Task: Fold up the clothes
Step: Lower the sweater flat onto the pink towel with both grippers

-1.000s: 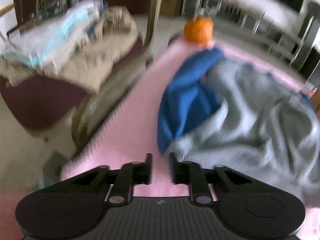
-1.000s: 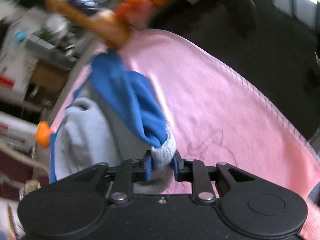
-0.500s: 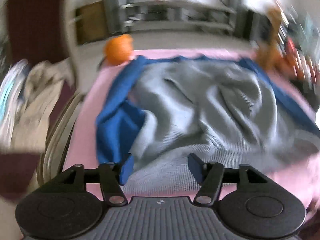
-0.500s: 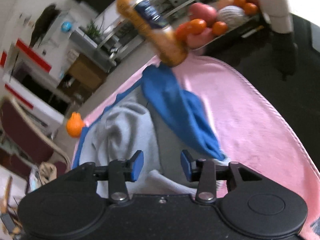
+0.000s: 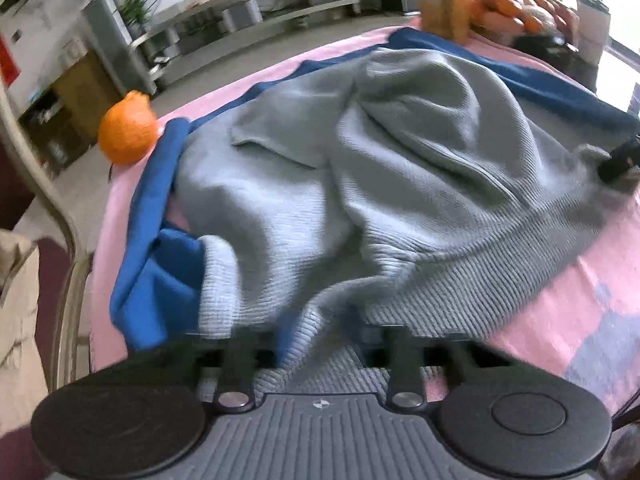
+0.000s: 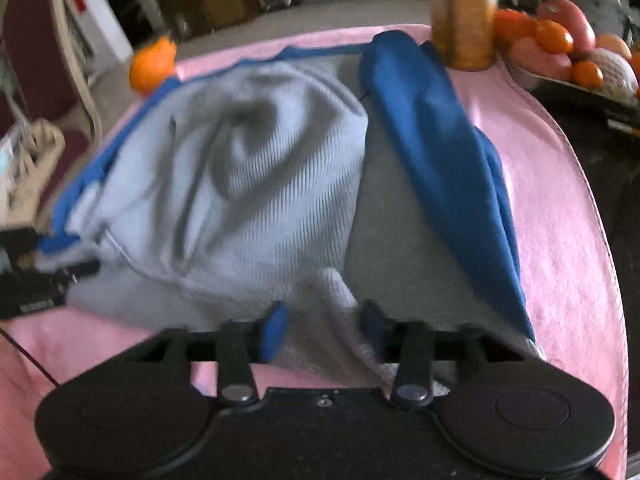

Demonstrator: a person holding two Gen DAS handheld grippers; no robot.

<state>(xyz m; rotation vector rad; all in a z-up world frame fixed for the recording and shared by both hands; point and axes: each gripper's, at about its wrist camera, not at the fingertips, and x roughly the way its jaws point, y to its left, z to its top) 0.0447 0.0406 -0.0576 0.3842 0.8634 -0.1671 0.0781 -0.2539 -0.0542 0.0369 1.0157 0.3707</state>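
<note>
- Now the grey and blue sweater [image 5: 360, 168] lies rumpled across the pink cloth [image 6: 560, 240] on the counter.
- Both tools, left [image 5: 316, 344] and right [image 6: 322, 328], stand open astride its ribbed hem, likely to pinch both corners.
- Nearby, an orange [image 5: 127, 133], a bottle [image 6: 462, 16] and piled fruit [image 6: 560, 44] crowd the far edge.

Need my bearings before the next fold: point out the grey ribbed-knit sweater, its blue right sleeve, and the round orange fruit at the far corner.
Grey ribbed-knit sweater [image 5: 400, 168]: left wrist view, rumpled body panel.
Blue right sleeve [image 6: 452, 152]: right wrist view, mid-sleeve.
Round orange fruit [image 5: 127, 133]: left wrist view, centre of its peel.
</note>
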